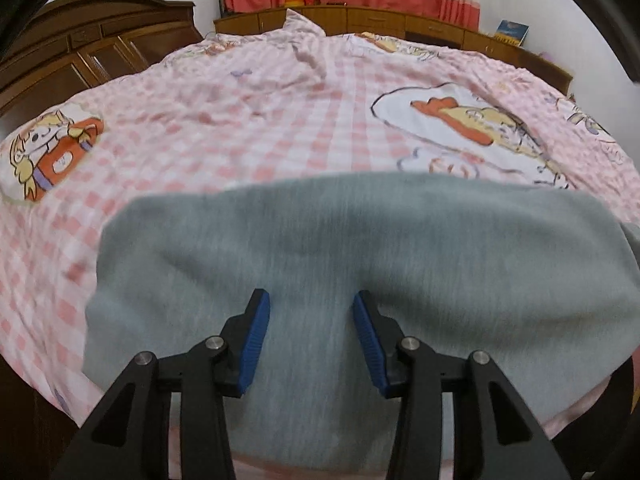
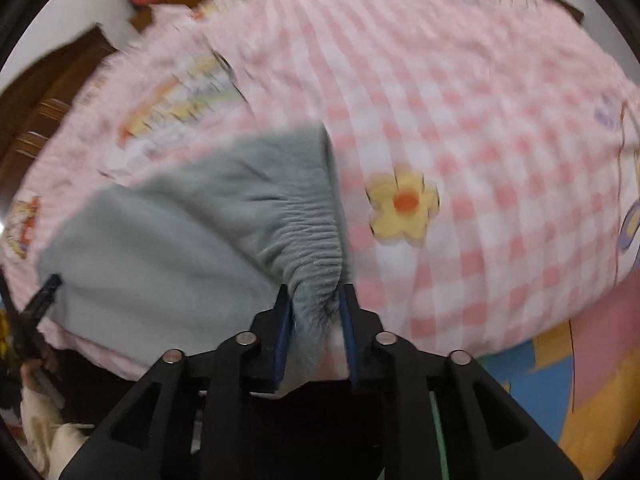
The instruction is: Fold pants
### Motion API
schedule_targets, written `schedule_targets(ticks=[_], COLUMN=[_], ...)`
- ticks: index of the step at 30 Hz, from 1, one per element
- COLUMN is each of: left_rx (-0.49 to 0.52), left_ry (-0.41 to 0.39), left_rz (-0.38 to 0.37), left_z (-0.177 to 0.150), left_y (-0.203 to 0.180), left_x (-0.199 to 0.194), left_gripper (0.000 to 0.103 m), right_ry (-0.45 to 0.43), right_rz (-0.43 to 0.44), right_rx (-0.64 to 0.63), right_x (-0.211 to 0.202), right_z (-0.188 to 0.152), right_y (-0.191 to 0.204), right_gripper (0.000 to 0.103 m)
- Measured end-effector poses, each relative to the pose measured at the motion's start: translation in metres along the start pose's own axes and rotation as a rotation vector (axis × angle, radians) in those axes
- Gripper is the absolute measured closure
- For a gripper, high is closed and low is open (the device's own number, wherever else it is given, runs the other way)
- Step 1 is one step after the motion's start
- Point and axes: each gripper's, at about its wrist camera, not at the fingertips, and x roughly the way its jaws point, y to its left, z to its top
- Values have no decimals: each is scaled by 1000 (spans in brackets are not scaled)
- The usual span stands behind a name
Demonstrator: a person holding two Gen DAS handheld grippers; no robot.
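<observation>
Grey pants (image 1: 360, 248) lie on a bed (image 1: 280, 128) with a pink checked cover. The left gripper (image 1: 311, 300) hovers over the fabric, jaws apart. The right gripper (image 2: 316, 292) is clamped on the gathered elastic waistband (image 2: 308, 232).

The left gripper (image 1: 311, 300) points forward and slightly down, its two black fingers with blue ribbed pads (image 1: 256, 344) spread well apart with nothing between them. The right gripper (image 2: 316, 296) also points forward and down; its fingers (image 2: 285, 336) stand closer together and pinch a gathered bunch of grey fabric between the blue pads. In the right wrist view, the left gripper's tip (image 2: 45, 292) shows at the far left edge, with a hand (image 2: 34, 364) and a pale sleeve (image 2: 52, 436) below it.
</observation>
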Motion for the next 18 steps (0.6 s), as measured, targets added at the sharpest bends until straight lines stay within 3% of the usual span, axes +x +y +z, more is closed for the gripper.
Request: schedule_targets(ticks=[3,6,8,12,16,18], left_rx=[10,-14,-26,-10,-3,12], left_ry=[-5,1,1,10,14,10], left_rz=[-2,-15,-16,4,-18,-27], left_z=[-3,-4,-4,-1,1,2], left_y=[2,7,8,3,-2,-6], left_x=[-1,2,2,0,-7,-11], left_gripper=[50,47,46,46,46,46], right_ry=[10,-42,-86,-157,-102,-52], right_rz=[14,-8,-15,-102,-18,-25], right_rx=[21,-10,-47,-139,-151,-155], right_x=[0,-28,-46,-57,-30,-5], right_z=[-1,2,6,34,63,73], right_y=[-4,-2,3,22,20,18], right_gripper=[73,72,58,52,52,52])
